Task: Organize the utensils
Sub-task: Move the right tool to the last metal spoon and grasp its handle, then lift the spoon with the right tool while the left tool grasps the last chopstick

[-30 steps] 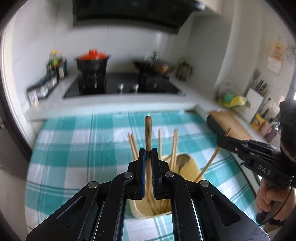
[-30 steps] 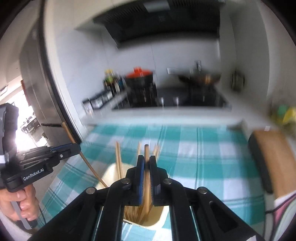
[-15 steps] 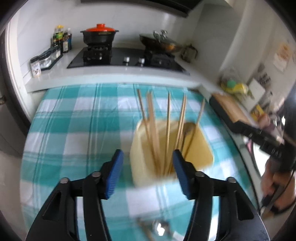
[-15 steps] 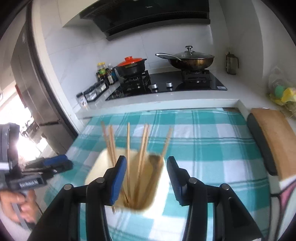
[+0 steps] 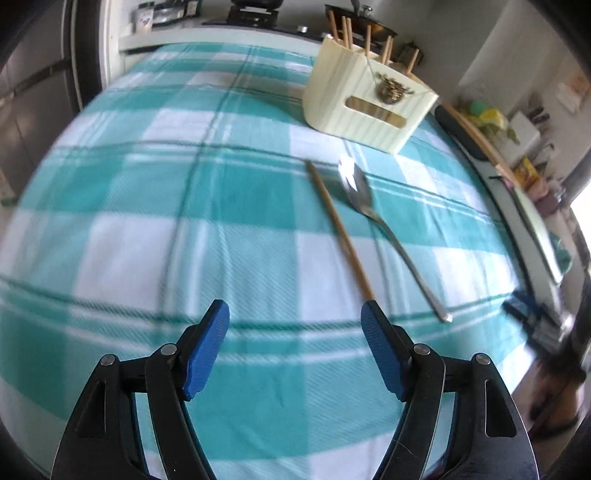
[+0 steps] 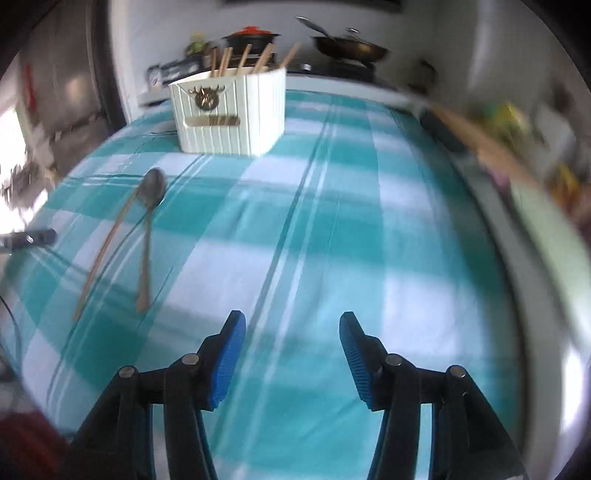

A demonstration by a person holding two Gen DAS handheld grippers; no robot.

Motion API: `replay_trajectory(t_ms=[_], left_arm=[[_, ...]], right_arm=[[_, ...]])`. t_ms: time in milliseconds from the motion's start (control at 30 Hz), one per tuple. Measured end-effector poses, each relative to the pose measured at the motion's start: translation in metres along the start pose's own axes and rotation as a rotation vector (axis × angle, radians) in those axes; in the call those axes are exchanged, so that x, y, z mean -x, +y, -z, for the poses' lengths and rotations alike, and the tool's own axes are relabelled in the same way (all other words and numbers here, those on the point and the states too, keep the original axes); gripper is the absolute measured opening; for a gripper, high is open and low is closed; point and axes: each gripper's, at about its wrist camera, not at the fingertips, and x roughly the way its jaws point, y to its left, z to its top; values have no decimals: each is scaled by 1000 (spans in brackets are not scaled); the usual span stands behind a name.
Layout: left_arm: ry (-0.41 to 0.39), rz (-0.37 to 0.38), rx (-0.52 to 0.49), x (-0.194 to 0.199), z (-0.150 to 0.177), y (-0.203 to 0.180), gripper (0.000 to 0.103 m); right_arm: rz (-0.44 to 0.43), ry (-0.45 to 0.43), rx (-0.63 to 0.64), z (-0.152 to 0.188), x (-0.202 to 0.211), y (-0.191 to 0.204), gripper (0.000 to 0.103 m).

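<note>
A cream ribbed utensil holder (image 5: 369, 99) stands on the teal checked tablecloth (image 5: 147, 229) with several wooden chopsticks (image 5: 347, 27) upright in it. It also shows in the right wrist view (image 6: 231, 110). A single wooden chopstick (image 5: 341, 232) and a metal spoon (image 5: 384, 229) lie on the cloth in front of the holder; they also show in the right wrist view as chopstick (image 6: 105, 247) and spoon (image 6: 147, 221). My left gripper (image 5: 295, 345) is open and empty, low over the cloth, its right pad near the chopstick's end. My right gripper (image 6: 291, 354) is open and empty.
A stove with an orange-lidded pot (image 6: 251, 33) and a wok (image 6: 347, 46) sits on the counter behind the table. A wooden cutting board (image 5: 476, 129) lies along the table's right edge. The other gripper's tip (image 6: 29, 238) shows at the left.
Both grippers let go of chopsticks into the holder, opened, then pulled back and dropped low over the cloth. The holder is now far ahead; the lying chopstick and spoon came into view.
</note>
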Motion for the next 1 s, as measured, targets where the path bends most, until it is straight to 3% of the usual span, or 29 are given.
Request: replay_trajectory(t_ms=[133, 267, 467, 567, 633, 700, 767, 867, 1000], left_arm=[[-12, -13, -58, -10, -5, -22, 76], [-42, -38, -44, -15, -12, -27, 75], [-57, -61, 14, -5, -6, -10, 75], [-57, -78, 12, -2, -1, -7, 75], [-56, -87, 2, -2, 1, -8, 75], [-53, -89, -16, -4, 2, -12, 75], [-51, -87, -35, -8, 1, -18, 75], [-51, -80, -67, -17, -3, -31, 76], [-39, -98, -122, -36, -7, -51, 76]], right_arm=[[-87, -38, 37, -1, 3, 27, 54], [-160, -37, 138, -29, -13, 61, 54], [-260, 38, 220, -72, -66, 105, 39], [-252, 71, 273, -81, -90, 126, 31], [-245, 81, 281, -80, -99, 133, 15], [-231, 72, 238, -79, -100, 129, 6], [-210, 69, 183, -78, -99, 121, 7], [-94, 62, 125, -66, -88, 102, 7], [-13, 54, 77, -44, -70, 80, 7]])
